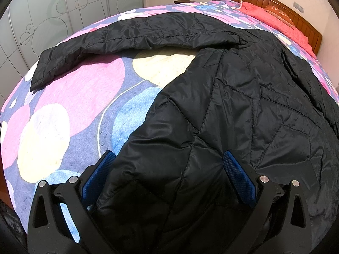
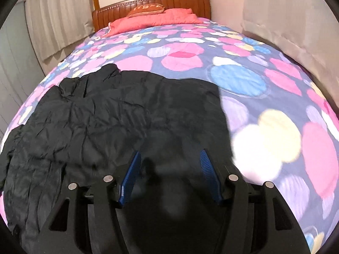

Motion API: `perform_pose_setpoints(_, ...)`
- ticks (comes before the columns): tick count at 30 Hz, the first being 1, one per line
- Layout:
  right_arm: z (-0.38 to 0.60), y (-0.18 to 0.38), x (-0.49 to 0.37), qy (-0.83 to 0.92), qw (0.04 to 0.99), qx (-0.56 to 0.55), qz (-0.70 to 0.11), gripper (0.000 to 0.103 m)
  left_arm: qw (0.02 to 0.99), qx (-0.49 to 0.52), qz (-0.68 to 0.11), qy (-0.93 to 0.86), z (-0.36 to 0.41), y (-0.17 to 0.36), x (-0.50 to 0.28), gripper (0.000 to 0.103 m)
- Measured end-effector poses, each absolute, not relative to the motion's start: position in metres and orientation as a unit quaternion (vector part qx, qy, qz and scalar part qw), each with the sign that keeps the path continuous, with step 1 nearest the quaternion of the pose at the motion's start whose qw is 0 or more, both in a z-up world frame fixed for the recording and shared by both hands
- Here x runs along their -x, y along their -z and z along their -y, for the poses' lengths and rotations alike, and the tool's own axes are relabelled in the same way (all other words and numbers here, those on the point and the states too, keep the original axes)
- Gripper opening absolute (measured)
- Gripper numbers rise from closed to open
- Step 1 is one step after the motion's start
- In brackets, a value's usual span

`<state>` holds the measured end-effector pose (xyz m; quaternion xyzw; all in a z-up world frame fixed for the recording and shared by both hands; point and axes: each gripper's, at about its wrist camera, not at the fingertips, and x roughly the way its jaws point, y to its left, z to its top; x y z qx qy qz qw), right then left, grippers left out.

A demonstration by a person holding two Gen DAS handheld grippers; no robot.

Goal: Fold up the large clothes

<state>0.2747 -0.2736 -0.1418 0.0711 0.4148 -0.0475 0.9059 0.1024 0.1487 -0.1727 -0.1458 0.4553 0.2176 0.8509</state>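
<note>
A large black quilted jacket [image 1: 243, 105] lies spread on the bed, one sleeve [image 1: 110, 42] stretched out to the far left. My left gripper [image 1: 169, 158] is open, its blue pads [image 1: 239, 175] either side of the jacket's near hem, with the fabric bulging between them. In the right wrist view the same jacket [image 2: 127, 110] lies rumpled to the left and centre. My right gripper [image 2: 170, 158] is open over the jacket's near right edge, blurred by motion. Whether fabric touches its pads is unclear.
The bed has a purple cover with pink, blue and yellow circles [image 2: 243, 80]. A red quilt [image 2: 156, 20] and orange pillow [image 2: 146, 9] lie at the wooden headboard [image 2: 152, 2]. Curtains [image 2: 55, 21] and wardrobe doors [image 1: 53, 10] flank the bed.
</note>
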Motion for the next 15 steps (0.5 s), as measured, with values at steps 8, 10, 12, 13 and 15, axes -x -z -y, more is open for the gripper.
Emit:
perform_pose_setpoints(8,0.288,0.151,-0.244,0.059,0.9,-0.091,-0.421,0.058,0.851,0.145,-0.455,-0.218,-0.149,0.173,-0.102,0.101)
perform_pose_setpoints(10,0.284,0.155,-0.241,0.056,0.898,-0.092,-0.426,0.058,0.851,0.145,-0.455,-0.218,-0.149,0.173,-0.102,0.101)
perform_pose_setpoints(12,0.281,0.157,-0.239,0.052,0.899,-0.092,-0.426,0.058,0.851,0.145,-0.455,-0.218,-0.148,0.173,-0.102,0.101)
perform_pose_setpoints(13,0.277,0.159,-0.238,0.052,0.899,-0.087,-0.426,0.058,0.851,0.145,-0.455,-0.218,-0.149,0.173,-0.102,0.101)
perform_pose_setpoints(15,0.27,0.157,-0.237,0.045,0.901,-0.082,-0.424,0.058,0.851,0.145,-0.455,-0.218,-0.148,0.173,-0.102,0.101)
